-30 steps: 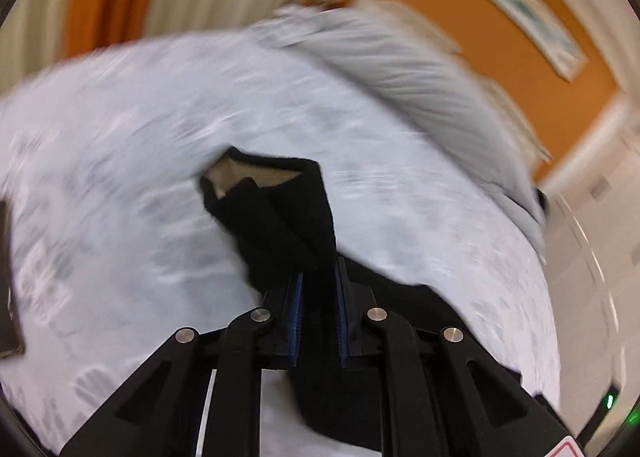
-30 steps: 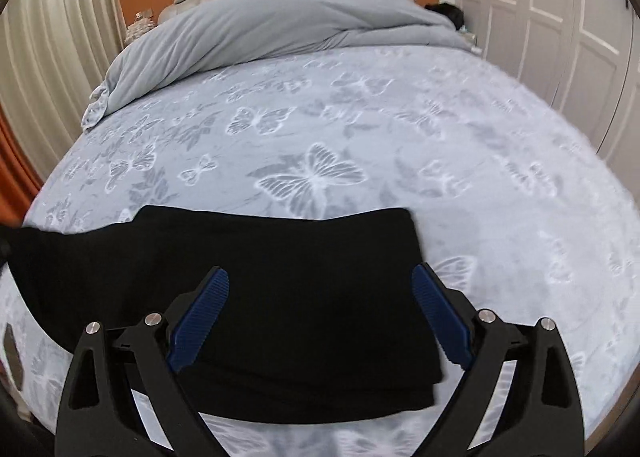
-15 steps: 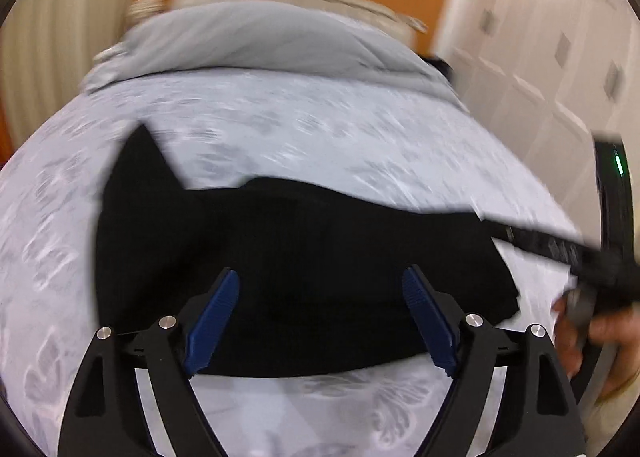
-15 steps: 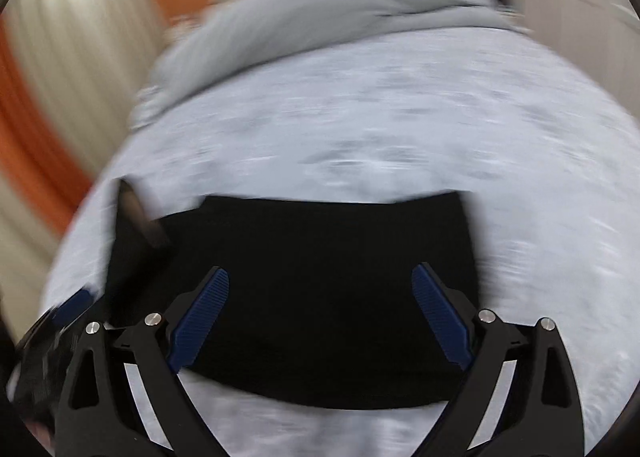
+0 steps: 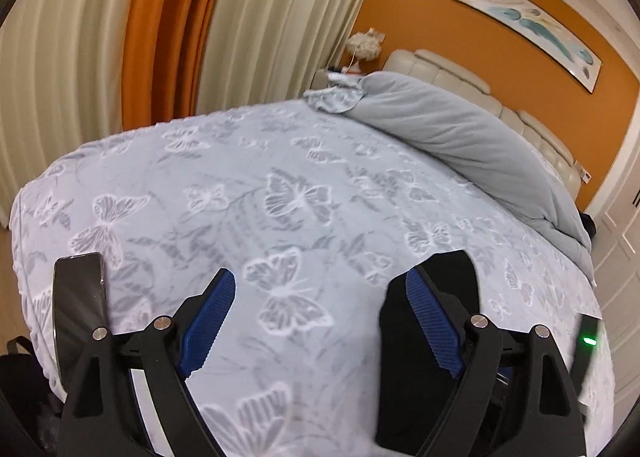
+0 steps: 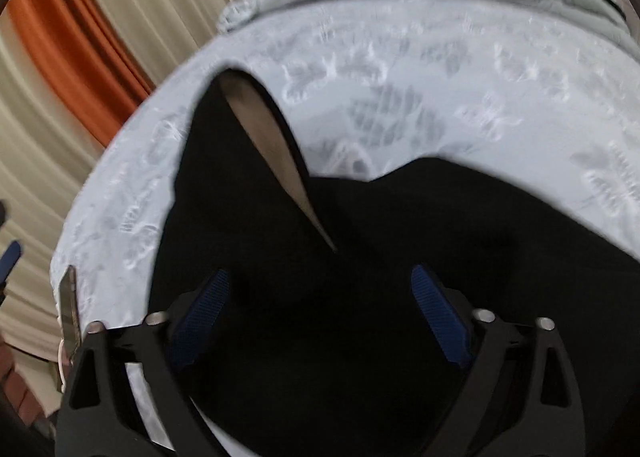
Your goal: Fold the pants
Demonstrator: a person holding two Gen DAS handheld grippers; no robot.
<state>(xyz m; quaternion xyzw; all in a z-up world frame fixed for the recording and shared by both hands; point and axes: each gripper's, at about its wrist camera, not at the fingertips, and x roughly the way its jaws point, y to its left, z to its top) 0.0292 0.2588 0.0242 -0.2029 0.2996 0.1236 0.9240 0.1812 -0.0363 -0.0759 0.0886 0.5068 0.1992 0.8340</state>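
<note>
Black pants [image 6: 440, 225] lie folded on the butterfly bedspread [image 5: 280, 197], one corner turned up to show a tan lining [image 6: 272, 137]. My right gripper [image 6: 320, 275] points steeply down over the cloth. Its jaws are closing with pants fabric between and under them, and the pads do not press on it. My left gripper [image 5: 320, 277] hovers over bare bedspread, its jaws opening with nothing between them. In the left wrist view, the end of the pants [image 5: 400, 385] lies just behind the right finger.
A dark phone [image 5: 80, 309] lies near the bed's left corner and shows edge-on in the right wrist view [image 6: 70, 305]. A grey duvet [image 5: 460, 137] is heaped by the headboard. Cream and orange curtains [image 5: 168, 17] hang beyond the bed's far edge.
My left gripper let go of the pants, opened wide and swung left over bare bedspread. My right gripper dropped and moved left over the pants, its jaws narrowing.
</note>
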